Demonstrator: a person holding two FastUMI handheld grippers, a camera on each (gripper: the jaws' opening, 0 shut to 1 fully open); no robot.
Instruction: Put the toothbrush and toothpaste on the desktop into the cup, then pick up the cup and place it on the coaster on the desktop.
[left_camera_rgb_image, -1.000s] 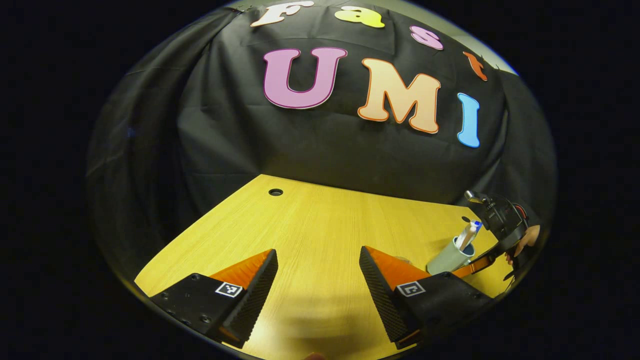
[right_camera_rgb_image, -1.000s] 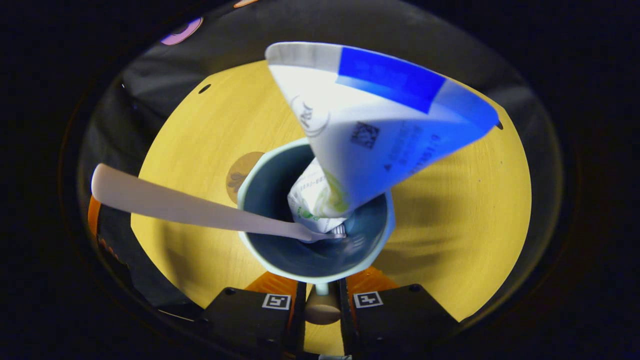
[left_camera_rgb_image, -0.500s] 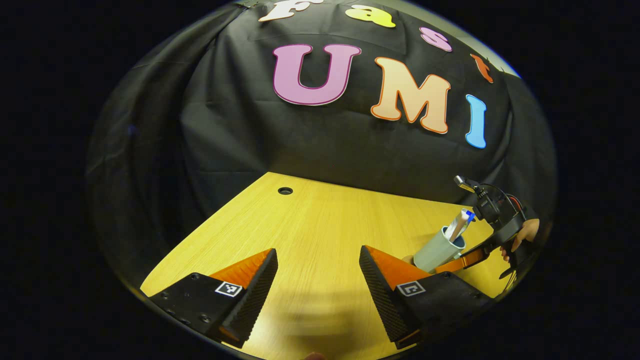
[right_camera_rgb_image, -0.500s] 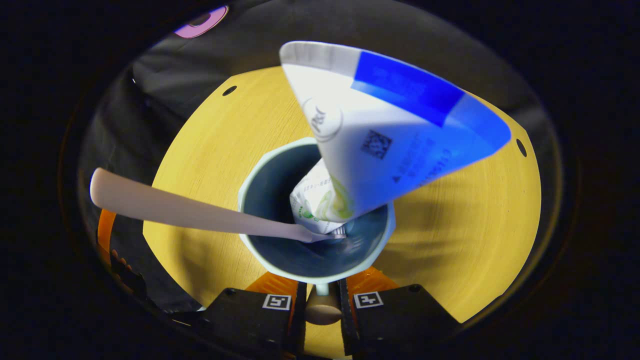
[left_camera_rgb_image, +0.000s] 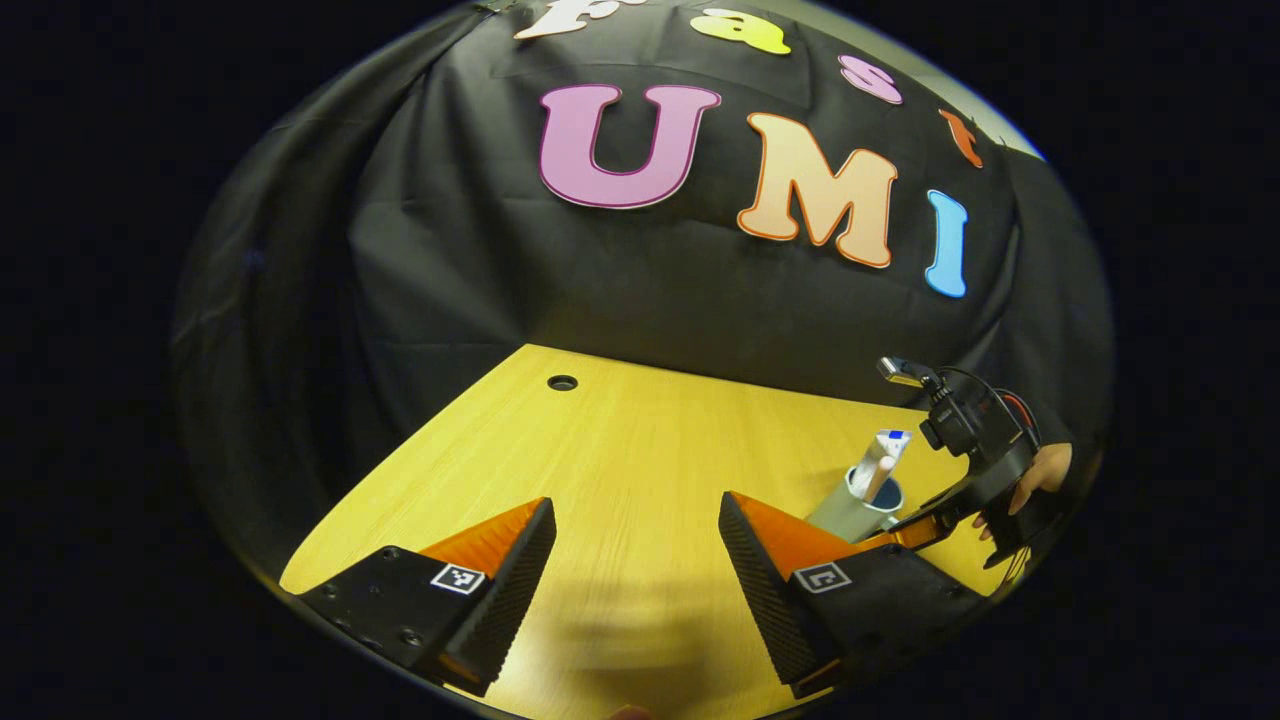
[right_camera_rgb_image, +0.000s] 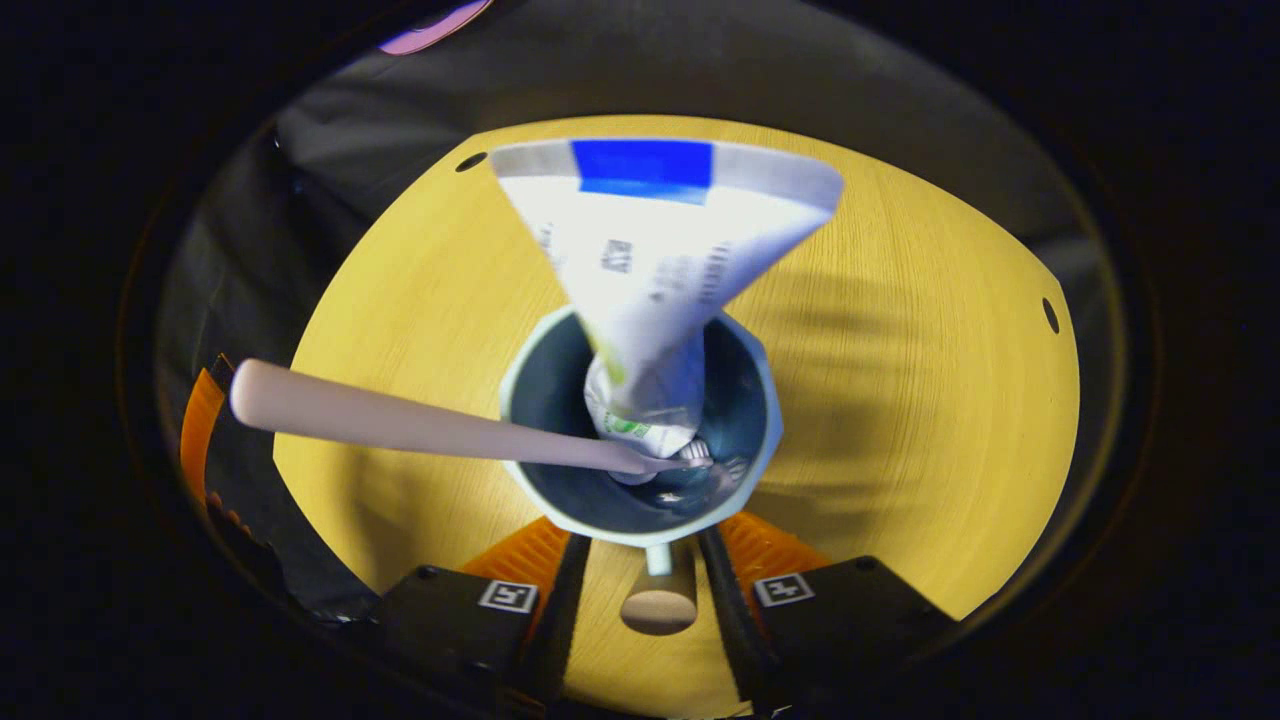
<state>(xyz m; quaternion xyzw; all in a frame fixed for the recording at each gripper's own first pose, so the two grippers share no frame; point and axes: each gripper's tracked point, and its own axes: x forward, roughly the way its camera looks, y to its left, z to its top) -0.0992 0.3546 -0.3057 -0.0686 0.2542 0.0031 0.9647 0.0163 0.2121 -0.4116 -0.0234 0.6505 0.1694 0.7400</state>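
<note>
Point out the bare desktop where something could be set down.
Bare desktop runs from the left gripper to the cable hole and back wall. More lies right of the cup, toward the second hole. Crowded: the cup with toothpaste and toothbrush, right gripper at its handle.

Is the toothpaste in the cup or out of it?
In. The toothpaste stands with its lower end inside the cup, beside the toothbrush.

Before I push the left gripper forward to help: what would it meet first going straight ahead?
Nothing close: bare desktop lies ahead of the open left gripper, then the black cloth wall. The cup sits off to its right, though depth is unclear.
</note>
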